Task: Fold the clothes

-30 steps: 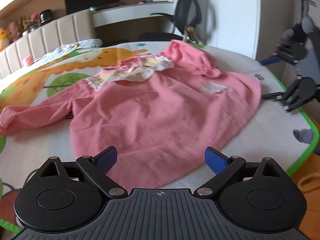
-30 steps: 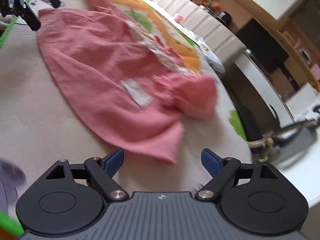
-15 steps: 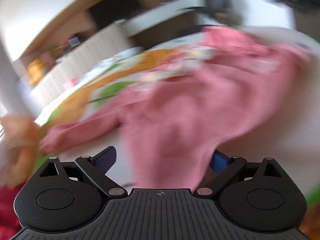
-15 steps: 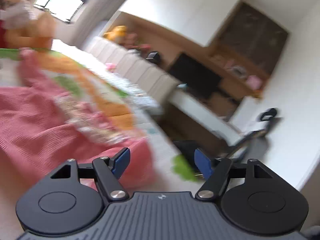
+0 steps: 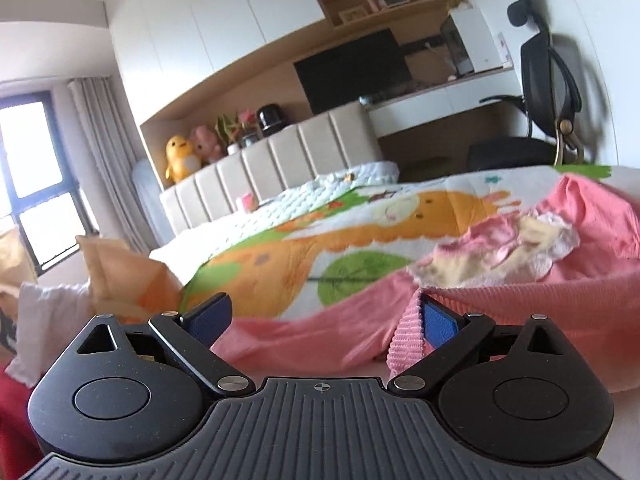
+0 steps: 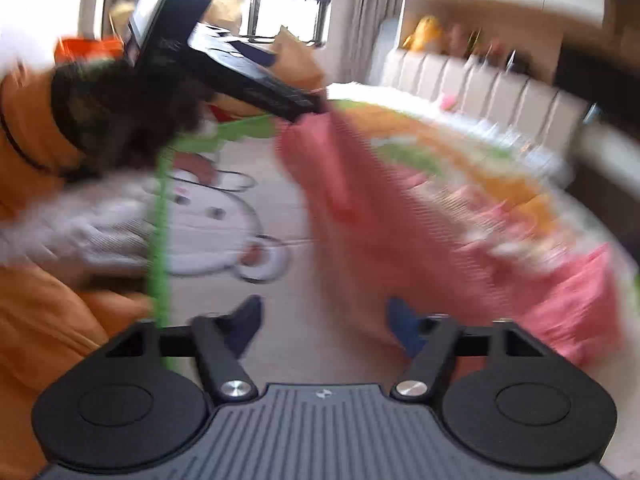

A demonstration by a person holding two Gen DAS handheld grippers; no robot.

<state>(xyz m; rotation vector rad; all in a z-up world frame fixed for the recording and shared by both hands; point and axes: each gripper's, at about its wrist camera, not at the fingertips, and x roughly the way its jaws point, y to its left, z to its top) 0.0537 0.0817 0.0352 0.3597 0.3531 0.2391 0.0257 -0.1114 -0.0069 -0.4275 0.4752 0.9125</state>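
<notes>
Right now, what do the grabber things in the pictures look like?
Both are black plastic. The left gripper has a ribbed body, two round discs, silver pivot screws and slanted arms ending in blue padded fingers. The right gripper is the same, though blurred. The person's sleeve is orange.

Bright daylight floods from the window [image 5: 28, 184] at far left; the left view is sharp with bowed edges, the right view heavily motion-smeared.

Pink garment [image 5: 520, 312] on cartoon-print bed [image 5: 304, 248]
</notes>
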